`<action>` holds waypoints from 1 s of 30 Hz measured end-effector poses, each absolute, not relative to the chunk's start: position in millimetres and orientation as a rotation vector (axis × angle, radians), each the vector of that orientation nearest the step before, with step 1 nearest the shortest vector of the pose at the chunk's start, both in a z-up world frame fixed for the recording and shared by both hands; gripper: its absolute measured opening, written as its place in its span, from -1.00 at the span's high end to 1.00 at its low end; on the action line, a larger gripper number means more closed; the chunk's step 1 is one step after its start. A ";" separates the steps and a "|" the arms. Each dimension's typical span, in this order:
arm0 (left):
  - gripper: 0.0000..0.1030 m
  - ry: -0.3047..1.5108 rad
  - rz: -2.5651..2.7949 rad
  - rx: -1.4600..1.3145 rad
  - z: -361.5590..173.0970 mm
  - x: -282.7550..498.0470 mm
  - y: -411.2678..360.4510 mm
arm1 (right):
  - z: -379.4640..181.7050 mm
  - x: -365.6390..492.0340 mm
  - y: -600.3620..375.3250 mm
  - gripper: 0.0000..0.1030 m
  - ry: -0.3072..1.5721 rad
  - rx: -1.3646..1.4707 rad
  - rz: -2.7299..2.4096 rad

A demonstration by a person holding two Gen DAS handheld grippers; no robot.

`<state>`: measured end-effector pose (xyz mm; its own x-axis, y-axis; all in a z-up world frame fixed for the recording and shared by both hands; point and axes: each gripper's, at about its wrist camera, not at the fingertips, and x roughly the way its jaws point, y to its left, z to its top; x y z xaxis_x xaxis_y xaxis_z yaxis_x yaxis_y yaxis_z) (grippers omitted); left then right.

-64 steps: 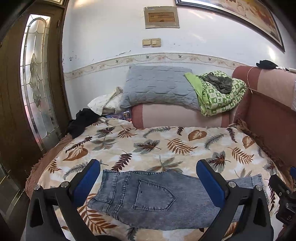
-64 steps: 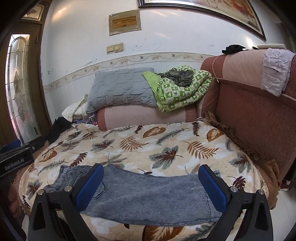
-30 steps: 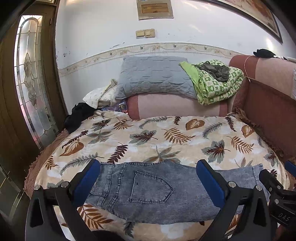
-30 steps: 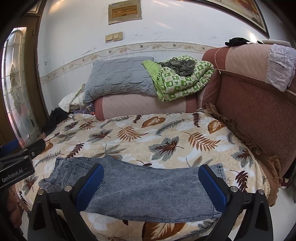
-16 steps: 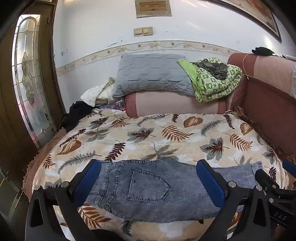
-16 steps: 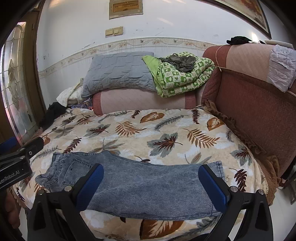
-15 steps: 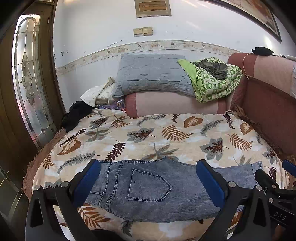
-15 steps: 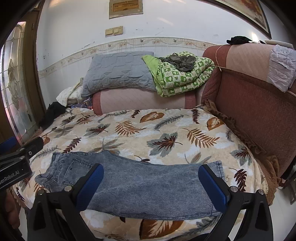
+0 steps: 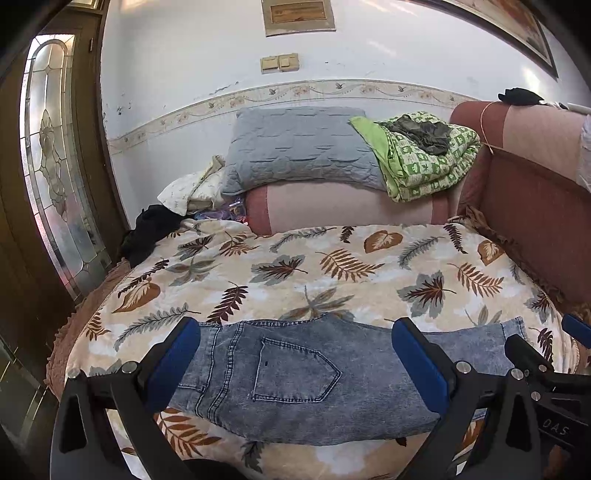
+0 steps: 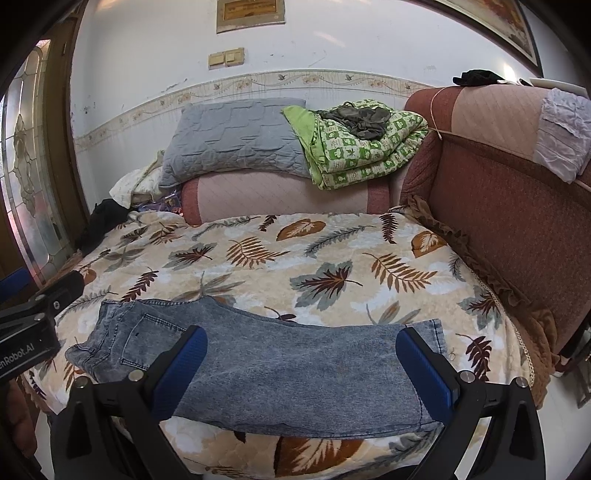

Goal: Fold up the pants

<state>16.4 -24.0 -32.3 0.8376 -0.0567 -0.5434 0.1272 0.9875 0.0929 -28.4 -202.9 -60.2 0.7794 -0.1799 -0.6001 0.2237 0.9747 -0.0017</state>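
Location: domestic room, sofa seating area.
Indicators: upholstered sofa (image 10: 517,206) draped with a leaf-print cover (image 10: 295,258); grey pillow (image 9: 299,147) and folded green quilt (image 9: 424,158) stacked on the armrest; framed picture (image 9: 517,33), wall switches (image 9: 279,62), stained-glass door panel (image 9: 51,166).

We count one pair of pants (image 9: 306,380), two grippers (image 9: 295,363) (image 10: 303,373) (both spread wide), one gray pillow (image 9: 299,147), one green blanket (image 9: 424,158) and two wall switches (image 9: 279,63).
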 end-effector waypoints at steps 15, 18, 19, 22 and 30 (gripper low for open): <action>-1.00 0.659 -0.089 0.172 -65.2 37.7 -5.7 | -75.1 -20.5 -214.3 -1.00 0.685 0.048 -0.195; -1.00 0.726 -0.058 0.195 -92.7 55.4 4.9 | -96.2 -11.0 -244.4 -1.00 0.753 0.064 -0.236; -1.00 0.756 -0.052 0.201 -105.7 64.5 8.5 | -101.9 -7.3 -253.5 -1.00 0.774 0.077 -0.237; -1.00 0.910 -0.033 0.207 -145.0 93.6 15.0 | -132.0 8.3 -301.8 -1.00 0.884 0.157 -0.301; -1.00 1.020 -0.090 0.246 -198.2 117.9 -20.4 | -182.9 23.2 -384.7 -0.89 1.038 0.421 -0.301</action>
